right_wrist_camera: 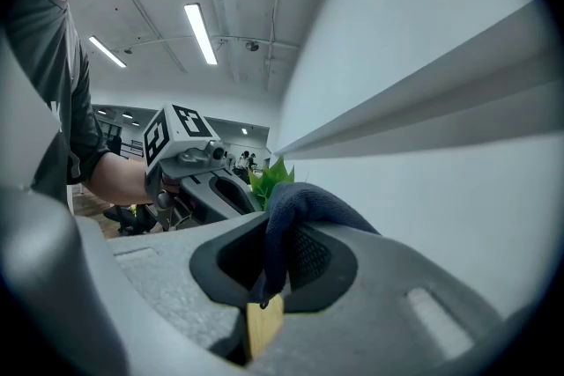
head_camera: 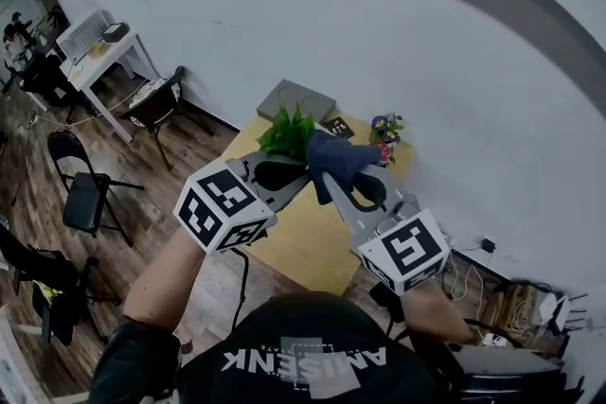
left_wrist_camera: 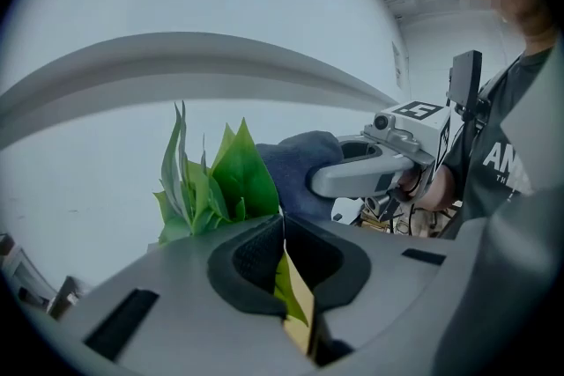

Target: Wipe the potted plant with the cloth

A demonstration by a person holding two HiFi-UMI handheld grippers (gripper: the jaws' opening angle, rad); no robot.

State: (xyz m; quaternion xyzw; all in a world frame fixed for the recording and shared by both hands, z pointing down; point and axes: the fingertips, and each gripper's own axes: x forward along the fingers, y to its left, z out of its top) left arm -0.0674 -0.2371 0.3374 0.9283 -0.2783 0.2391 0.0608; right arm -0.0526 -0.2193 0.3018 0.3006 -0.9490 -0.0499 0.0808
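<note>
Head view: plant (head_camera: 287,132) over far end of yellow table (head_camera: 303,246), dark blue cloth (head_camera: 336,161) right beside it, prob touching the leaves. Left gripper view: left gripper (left_wrist_camera: 284,264) clamped on a leaf (left_wrist_camera: 293,291). Right gripper view: right gripper (right_wrist_camera: 271,273) pinching the cloth, plant just behind.

Head view overhead; both gripper views close, sharing plant (left_wrist_camera: 231,180)
</note>
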